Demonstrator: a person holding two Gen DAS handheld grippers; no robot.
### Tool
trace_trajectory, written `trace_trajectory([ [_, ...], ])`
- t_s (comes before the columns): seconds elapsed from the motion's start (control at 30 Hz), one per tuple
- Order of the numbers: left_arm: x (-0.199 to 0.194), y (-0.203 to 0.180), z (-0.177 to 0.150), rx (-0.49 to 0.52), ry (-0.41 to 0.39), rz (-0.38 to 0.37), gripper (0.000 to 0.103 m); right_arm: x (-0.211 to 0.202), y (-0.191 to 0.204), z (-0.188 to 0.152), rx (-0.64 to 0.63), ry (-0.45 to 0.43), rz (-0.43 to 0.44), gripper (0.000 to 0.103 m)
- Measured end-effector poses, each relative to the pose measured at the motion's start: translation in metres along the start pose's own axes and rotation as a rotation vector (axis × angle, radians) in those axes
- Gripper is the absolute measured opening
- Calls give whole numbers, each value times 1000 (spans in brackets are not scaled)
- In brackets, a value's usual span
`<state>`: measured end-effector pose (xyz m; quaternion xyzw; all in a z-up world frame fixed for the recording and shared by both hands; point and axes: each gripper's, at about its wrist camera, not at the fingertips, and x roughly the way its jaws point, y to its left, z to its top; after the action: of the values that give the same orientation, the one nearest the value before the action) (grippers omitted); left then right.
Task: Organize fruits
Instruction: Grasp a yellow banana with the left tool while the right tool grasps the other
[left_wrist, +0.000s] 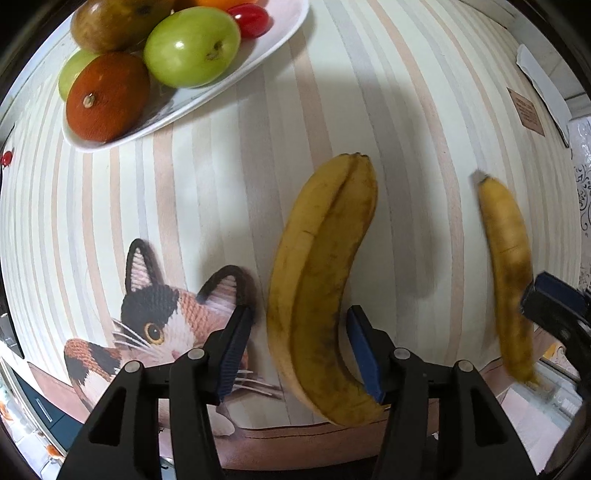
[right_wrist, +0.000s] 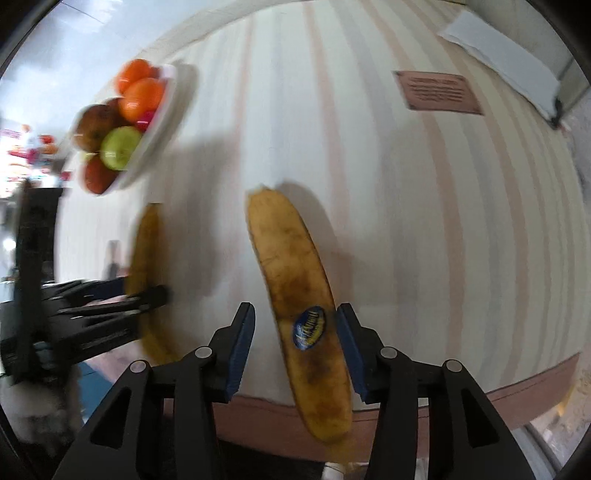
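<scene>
A large spotted banana (left_wrist: 317, 284) lies between the open fingers of my left gripper (left_wrist: 299, 350), touching the right pad, with a gap to the left pad. A second banana with a blue sticker (right_wrist: 299, 317) sits between the open fingers of my right gripper (right_wrist: 295, 347), near the right pad. In the left wrist view that second banana (left_wrist: 508, 280) is blurred at the right beside the right gripper. In the right wrist view the first banana (right_wrist: 147, 280) and left gripper show blurred at the left. A white plate (left_wrist: 221, 92) holds apples, oranges and tomatoes.
The table wears a striped cloth with a cat picture (left_wrist: 159, 321) near its front edge. A brown label (right_wrist: 437, 92) and a white paper (right_wrist: 498, 59) lie at the far right. The plate also shows in the right wrist view (right_wrist: 162, 122).
</scene>
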<state>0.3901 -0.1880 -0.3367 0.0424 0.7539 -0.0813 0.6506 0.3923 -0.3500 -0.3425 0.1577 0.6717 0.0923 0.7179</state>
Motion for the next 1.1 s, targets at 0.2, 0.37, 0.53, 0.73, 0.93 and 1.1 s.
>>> trace_trajectory([
  [0.2,-1,4,1,-3,-2,7,51,2,-4,1,1,6,-24,55],
  [0.37,-7,-3,1,117,-10,52,33,17,8,-6,-36,42,-10,57],
  [0.53,-8,15,5,161,-8,85,34,29,10,-13,-71,31,-117,58],
  [0.73,-3,38,3,40,35,22,56,32,24,-13,-91,34,-84,61],
  [0.93,-4,42,-1,-7,23,19,58,42,16,-9,-77,62,-87,61],
  [1.1,-12,52,2,5,-21,18,33,58,34,-17,-138,51,-166,51],
])
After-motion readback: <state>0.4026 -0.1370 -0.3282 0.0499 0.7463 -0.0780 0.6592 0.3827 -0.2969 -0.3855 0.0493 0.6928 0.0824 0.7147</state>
